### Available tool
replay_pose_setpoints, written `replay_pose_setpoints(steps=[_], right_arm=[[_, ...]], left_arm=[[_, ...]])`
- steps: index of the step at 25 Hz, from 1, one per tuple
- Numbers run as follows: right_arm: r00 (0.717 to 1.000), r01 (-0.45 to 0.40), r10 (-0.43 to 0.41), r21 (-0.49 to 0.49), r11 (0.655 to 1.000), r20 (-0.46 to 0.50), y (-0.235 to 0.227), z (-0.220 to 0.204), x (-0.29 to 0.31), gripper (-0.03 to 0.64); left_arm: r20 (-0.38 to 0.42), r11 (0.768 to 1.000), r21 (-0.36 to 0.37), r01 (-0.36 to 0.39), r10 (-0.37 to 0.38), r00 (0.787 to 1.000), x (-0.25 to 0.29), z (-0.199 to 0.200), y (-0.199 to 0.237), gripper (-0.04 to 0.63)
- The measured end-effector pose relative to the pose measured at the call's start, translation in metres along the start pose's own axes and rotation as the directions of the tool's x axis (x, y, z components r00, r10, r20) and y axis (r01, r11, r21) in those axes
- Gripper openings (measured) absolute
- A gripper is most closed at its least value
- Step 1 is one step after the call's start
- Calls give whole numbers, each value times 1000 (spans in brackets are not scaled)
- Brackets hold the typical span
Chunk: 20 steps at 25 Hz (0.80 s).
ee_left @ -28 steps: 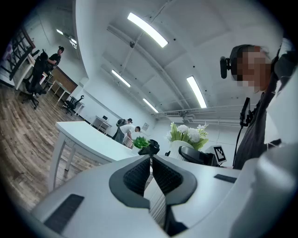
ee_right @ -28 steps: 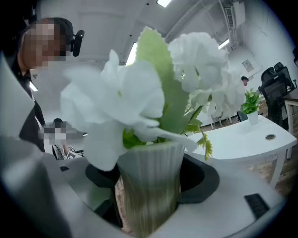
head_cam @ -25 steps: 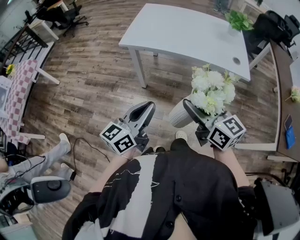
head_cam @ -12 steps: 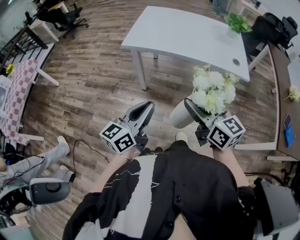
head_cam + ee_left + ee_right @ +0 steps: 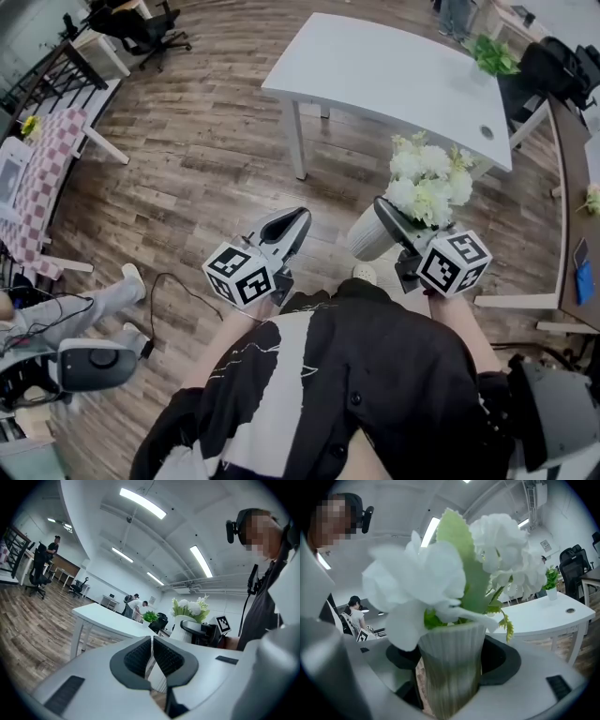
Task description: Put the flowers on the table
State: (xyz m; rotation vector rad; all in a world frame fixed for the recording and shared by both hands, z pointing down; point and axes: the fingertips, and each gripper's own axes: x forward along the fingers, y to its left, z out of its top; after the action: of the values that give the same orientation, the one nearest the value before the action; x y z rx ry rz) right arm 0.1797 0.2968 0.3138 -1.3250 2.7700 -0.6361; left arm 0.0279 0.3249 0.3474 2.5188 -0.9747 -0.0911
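A ribbed white vase (image 5: 367,234) with white flowers (image 5: 427,184) hangs over the wood floor, short of the white table (image 5: 375,66). My right gripper (image 5: 380,217) is shut on the vase; in the right gripper view the vase (image 5: 452,665) fills the space between the dark pads, with the flowers (image 5: 454,569) above it. My left gripper (image 5: 286,228) is held beside it to the left, shut and holding nothing. In the left gripper view its pads (image 5: 136,656) meet, and the vase (image 5: 180,627) and table (image 5: 110,618) stand beyond.
A small green potted plant (image 5: 494,56) stands at the table's far right corner. A desk (image 5: 577,159) runs along the right edge. A checkered table (image 5: 37,178) and office chairs (image 5: 141,23) are at the left. A cable (image 5: 164,286) lies on the floor near my feet.
The view has shifted toward the white table; table and floor sit lower and further right in frame. Both grippers and the held vase keep their pose.
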Motion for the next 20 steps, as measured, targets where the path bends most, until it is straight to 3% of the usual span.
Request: replay_pose_setpoints(steps=[5,20], right_arm=[[1000,-17,18,12,1000,-8,6,-3,19,357],[997,-63,62,-4,998,-48,0,4,63,357]], left_arm=[[-27,1000,-13,-8,7,1000,-6,-7,12,28],[-5,998,-40,-48,48,999,8,5,41,28]])
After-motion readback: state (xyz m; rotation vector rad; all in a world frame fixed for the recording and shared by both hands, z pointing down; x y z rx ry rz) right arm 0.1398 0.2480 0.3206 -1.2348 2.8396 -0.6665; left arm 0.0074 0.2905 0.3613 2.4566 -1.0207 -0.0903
